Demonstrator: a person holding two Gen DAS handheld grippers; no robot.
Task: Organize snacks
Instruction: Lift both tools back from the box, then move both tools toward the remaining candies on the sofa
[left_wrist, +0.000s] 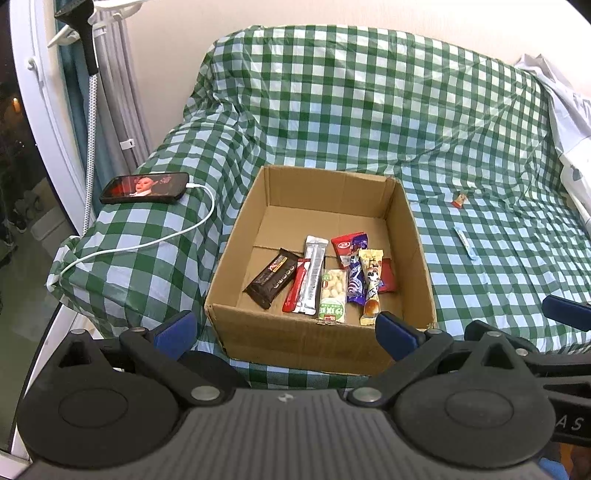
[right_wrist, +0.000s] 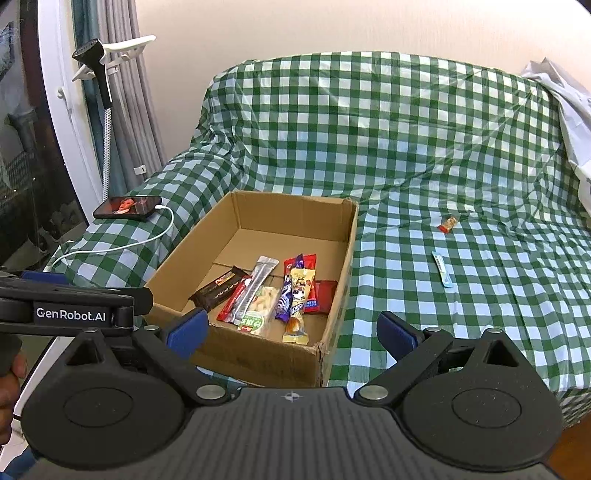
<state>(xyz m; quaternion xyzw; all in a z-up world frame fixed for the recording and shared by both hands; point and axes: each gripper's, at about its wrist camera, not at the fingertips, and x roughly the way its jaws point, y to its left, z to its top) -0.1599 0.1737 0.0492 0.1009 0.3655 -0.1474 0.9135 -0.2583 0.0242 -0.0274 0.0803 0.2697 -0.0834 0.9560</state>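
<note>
An open cardboard box (left_wrist: 413, 236) (right_wrist: 343, 258) sits on a sofa under a green checked cloth. Inside lie several snack packets: a dark chocolate bar (left_wrist: 271, 278) (right_wrist: 218, 290), a silver stick (left_wrist: 312, 273), a green-white pack (left_wrist: 332, 295) (right_wrist: 258, 310), a purple one (left_wrist: 355, 282) and a yellow one (right_wrist: 300, 299). Two snacks lie on the cloth right of the box: a small red candy (left_wrist: 460, 200) (right_wrist: 448, 223) and a light blue stick (left_wrist: 464, 243) (right_wrist: 442, 268). My left gripper (left_wrist: 286, 330) is open and empty before the box. My right gripper (right_wrist: 291, 328) is open and empty at the box's near right corner.
A phone (left_wrist: 146, 188) (right_wrist: 127, 207) with a white charging cable (left_wrist: 147, 243) lies on the sofa's left armrest. A white plastic bag (left_wrist: 565, 110) lies at the sofa's right end. A window frame and curtain stand at the left.
</note>
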